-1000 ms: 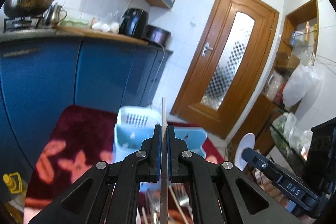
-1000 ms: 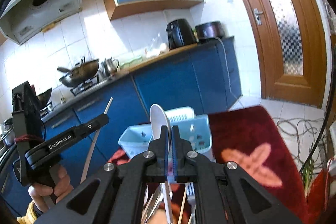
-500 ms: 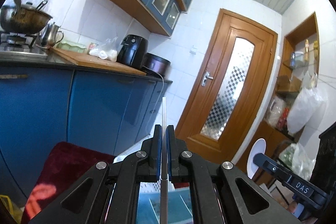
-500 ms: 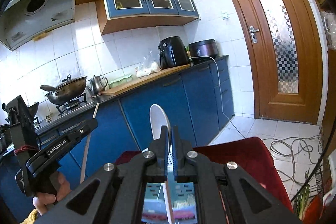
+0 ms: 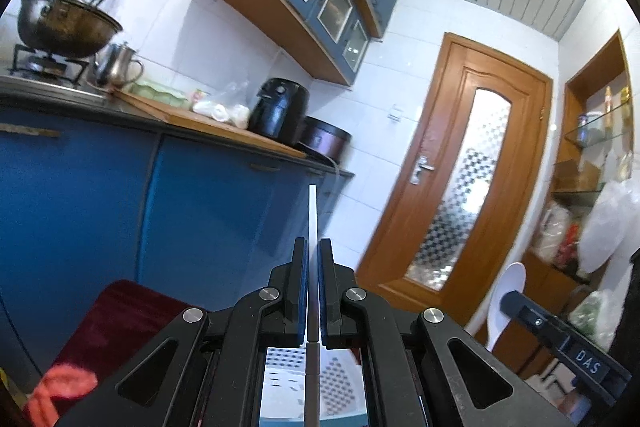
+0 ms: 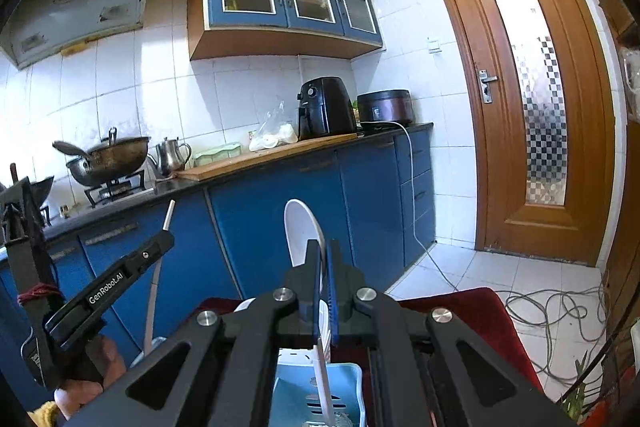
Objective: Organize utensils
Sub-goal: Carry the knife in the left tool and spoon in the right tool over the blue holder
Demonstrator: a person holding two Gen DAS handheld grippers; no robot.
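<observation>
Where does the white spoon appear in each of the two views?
Left wrist view: white spoon at lower right, its bowl upright above the right gripper.
Right wrist view: white spoon at centre, rising between the fingers.
Shared landmark: the black air fryer on the counter.

Basket on the rug before the cabinets, door to their right

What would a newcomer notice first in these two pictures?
First, the white spoon standing upright in the shut right gripper, bowl up, against the blue cabinets. Next, the thin chopstick pinched in the left gripper, pointing up. Below both lies a pale blue basket, and the wooden door fills the right side.
</observation>
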